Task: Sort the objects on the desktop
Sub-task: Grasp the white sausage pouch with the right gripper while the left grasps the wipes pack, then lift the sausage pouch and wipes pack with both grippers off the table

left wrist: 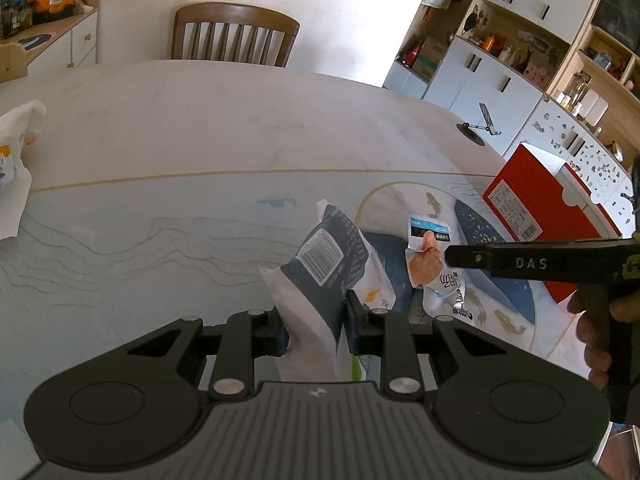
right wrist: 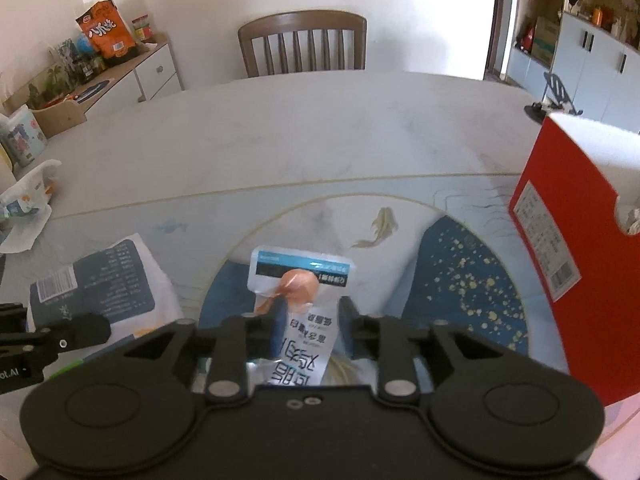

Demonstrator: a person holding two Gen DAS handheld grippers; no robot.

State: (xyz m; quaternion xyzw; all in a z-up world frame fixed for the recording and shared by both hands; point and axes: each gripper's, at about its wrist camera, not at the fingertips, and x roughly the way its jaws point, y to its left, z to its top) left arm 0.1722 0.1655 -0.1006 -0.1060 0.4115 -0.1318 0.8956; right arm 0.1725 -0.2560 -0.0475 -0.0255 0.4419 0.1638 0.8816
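Observation:
My left gripper is shut on a white and dark-blue snack packet with a barcode, which stands up between its pads over the patterned mat. That packet and the left gripper show at the lower left of the right wrist view. My right gripper is shut on a clear packet holding a chicken leg, above the mat's blue circle. From the left wrist view, the right gripper reaches in from the right with the chicken-leg packet hanging tilted. A red box with an open top stands just right of it.
A crumpled white bag lies at the table's left edge. A phone stand sits at the far right corner. A wooden chair stands behind the marble table. A sideboard with an orange bag is at the left.

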